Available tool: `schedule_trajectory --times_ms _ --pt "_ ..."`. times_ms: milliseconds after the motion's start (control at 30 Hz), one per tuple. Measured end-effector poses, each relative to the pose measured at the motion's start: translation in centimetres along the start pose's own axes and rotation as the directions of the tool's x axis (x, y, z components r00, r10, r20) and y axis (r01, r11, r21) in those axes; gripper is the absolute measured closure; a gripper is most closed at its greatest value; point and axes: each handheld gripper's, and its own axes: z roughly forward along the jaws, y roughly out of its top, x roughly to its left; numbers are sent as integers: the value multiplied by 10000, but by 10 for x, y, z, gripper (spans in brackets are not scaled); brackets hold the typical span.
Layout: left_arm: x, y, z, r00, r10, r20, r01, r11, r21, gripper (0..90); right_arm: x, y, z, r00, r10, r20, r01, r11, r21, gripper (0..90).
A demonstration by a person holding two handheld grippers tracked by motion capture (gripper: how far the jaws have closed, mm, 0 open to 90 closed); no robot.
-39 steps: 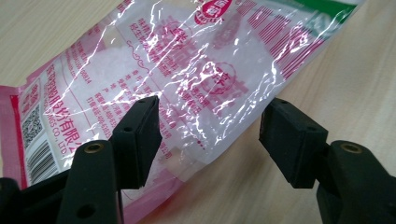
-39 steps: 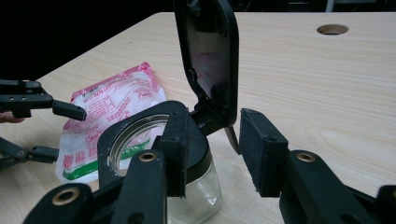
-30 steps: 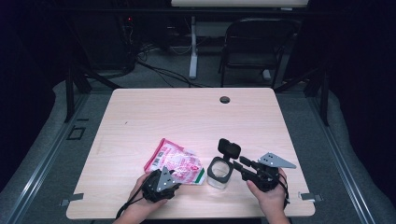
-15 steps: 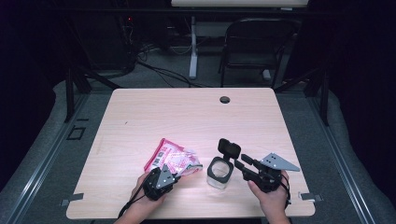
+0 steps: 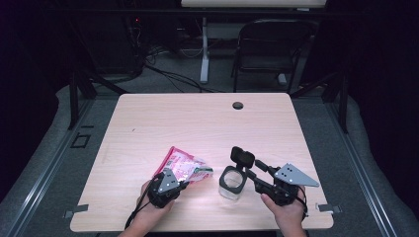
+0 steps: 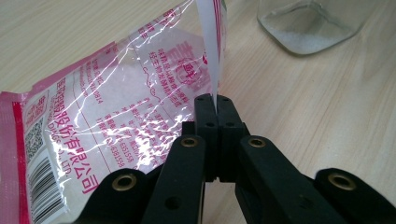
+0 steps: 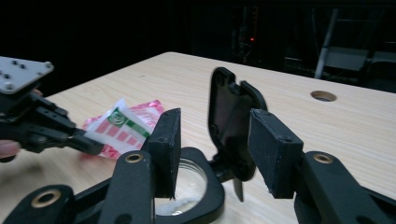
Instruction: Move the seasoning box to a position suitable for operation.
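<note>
Shifting since a second ago: bag (image 5: 185,167) is lifting at its near corner and folding up toward the jar (image 5: 232,181), no longer lying as flat; right tongs (image 5: 247,170) are easing a little nearer the person with the jar.

Item 1, left tongs (image 6: 215,105): clenched on a white edge strip of the bag, jaws fully together on the film. The bag is trailing ahead and to the left of these tongs, its far part resting on the table (image 5: 197,118).

Item 2, right tongs (image 7: 212,140): jaws standing apart, framing the jar's black flip lid (image 7: 231,119), which is standing upright and open. Whether the pads are touching the lid or rim, I cannot tell. The jar is sitting just below and ahead of these tongs, on the table.

Item 3, step in hand, as judged: bringing the bag's mouth over the jar to pour. Doing it well is calling for a firm pinch on the strip, a slow raise so the contents are sliding toward one corner, and the jar being steadied so it is not tipping.

Item 4, bag: clear crinkled film, pink-red border, pink print, barcode (image 6: 44,186) at one end, green-and-white label on the face.

Item 5, jar: clear, squat, holding a thin layer of white grains.
</note>
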Motion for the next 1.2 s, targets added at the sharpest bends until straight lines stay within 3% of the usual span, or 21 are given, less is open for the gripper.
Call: schedule_trajectory --times_ms 133,333,467,600,633,700,833,933,1067,1200 --pt "2 1 -4 10000 -86 9 86 9998 -189 900 2 0 1 9984 314 -476 -311 9995 79 570" --pt "5 2 -15 10000 -63 -40 61 9994 -352 900 12 9 10 9931 -125 -1167 128 9999 13 634" --pt "5 3 -22 9999 -79 81 83 9985 -542 900 21 13 26 9809 -438 -1896 567 9964 634 661" --pt "4 4 -25 9998 -13 186 24 9982 -598 900 32 12 48 9652 -712 -2517 1056 9864 1259 651" --pt "4 4 -25 9998 -21 206 33 9981 -618 900 32 12 48 9652 -712 -2517 1056 9864 1259 651" --pt "4 2 -26 9998 -8 178 20 9979 -646 900 38 11 66 9572 -926 -2741 1394 9778 1564 637" --pt "6 -2 -31 9997 -208 94 214 9966 -794 900 43 13 85 9515 -1086 -2878 1667 9684 1856 628" --pt "8 -6 -34 9995 -301 35 303 9953 -917 900 44 15 93 9483 -1084 -2984 1714 9660 1938 627" --pt "14 -13 -41 9977 -674 -98 657 9903 -1228 900 54 23 113 9334 -1158 -3397 1944 9588 2071 599" --pt "17 -18 -46 9964 -832 -159 804 9877 -1341 900 62 27 124 9270 -1291 -3521 2146 9526 2157 571"
